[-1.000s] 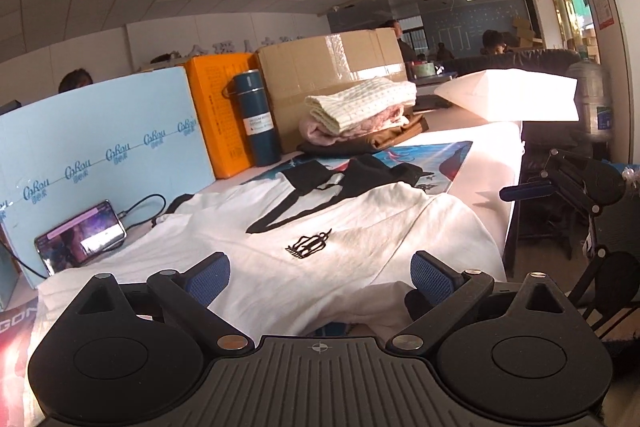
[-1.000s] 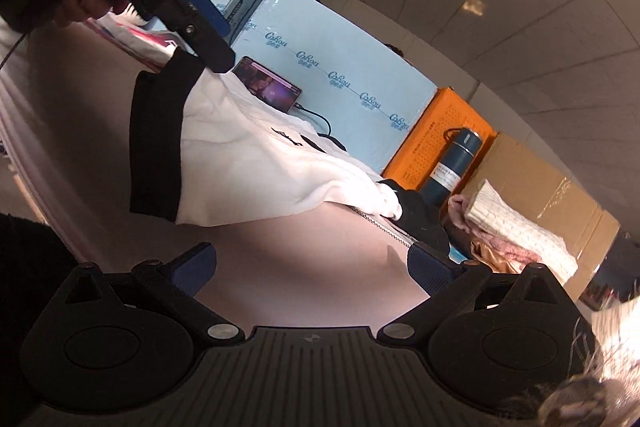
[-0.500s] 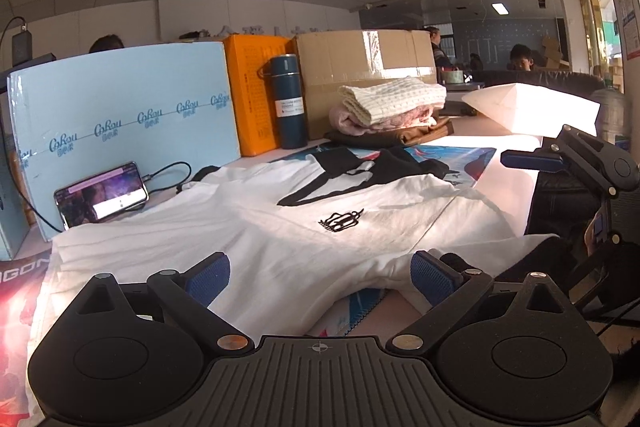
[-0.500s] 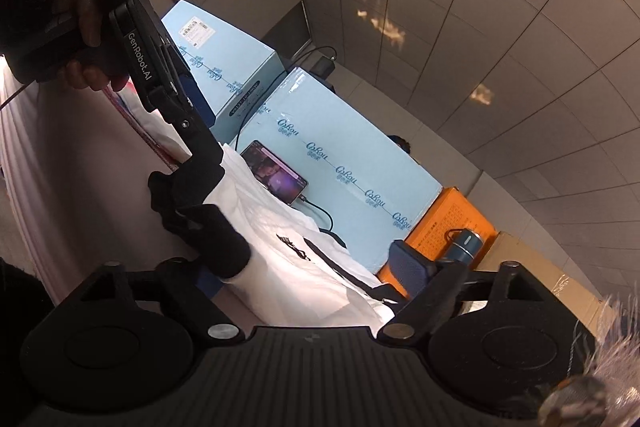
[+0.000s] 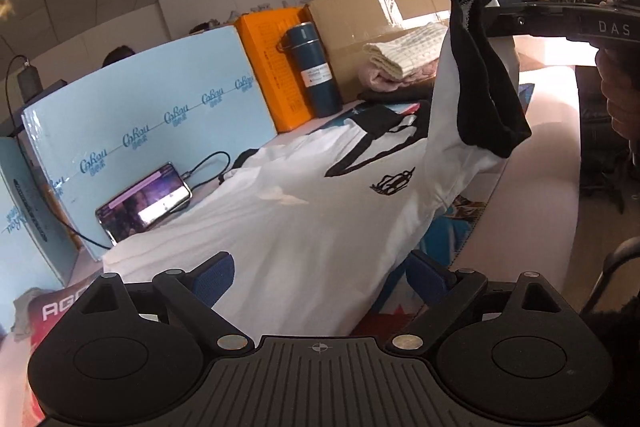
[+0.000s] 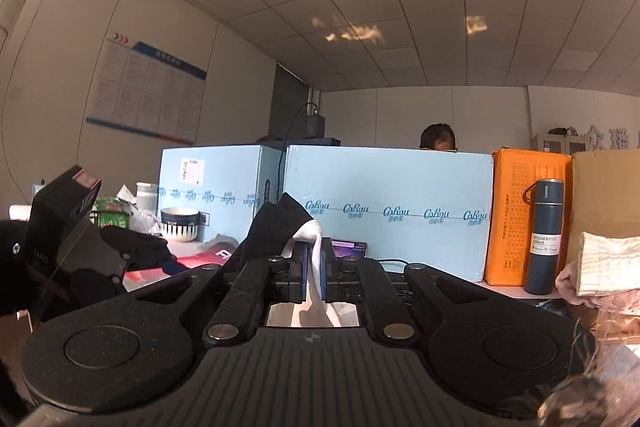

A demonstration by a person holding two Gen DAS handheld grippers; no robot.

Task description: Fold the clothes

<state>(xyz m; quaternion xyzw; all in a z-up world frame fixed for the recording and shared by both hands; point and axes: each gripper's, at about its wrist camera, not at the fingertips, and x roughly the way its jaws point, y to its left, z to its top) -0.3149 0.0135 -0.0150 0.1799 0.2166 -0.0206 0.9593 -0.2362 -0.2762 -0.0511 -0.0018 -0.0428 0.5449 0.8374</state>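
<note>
The white cotton T-shirt with black trim and a small black crown print (image 5: 320,211) lies spread on the pale tabletop (image 5: 532,195). Its hem end reaches between the fingers of the left gripper (image 5: 318,279).

The left gripper's 2 blue-padded jaws are closing. They stand apart with the shirt fabric between them, and the pads do not press on it.

The right gripper (image 6: 316,269) is clenched on the shirt's sleeve (image 5: 472,75). In the right wrist view, white fabric is pinched between the 2 blue pads, and the black cuff stands up just behind them. In the left wrist view, the sleeve is raised clear of the table, with the black cuff folded over and hanging down.

Behind the shirt:
- a black smartphone with a lit screen (image 5: 146,203) leans against a light blue foam board (image 5: 160,107)
- a dark blue vacuum bottle (image 5: 312,71) stands upright beside an orange box (image 5: 268,67)
- a stack of folded clothes (image 5: 404,63) sits against a brown cardboard box (image 5: 360,39)
</note>
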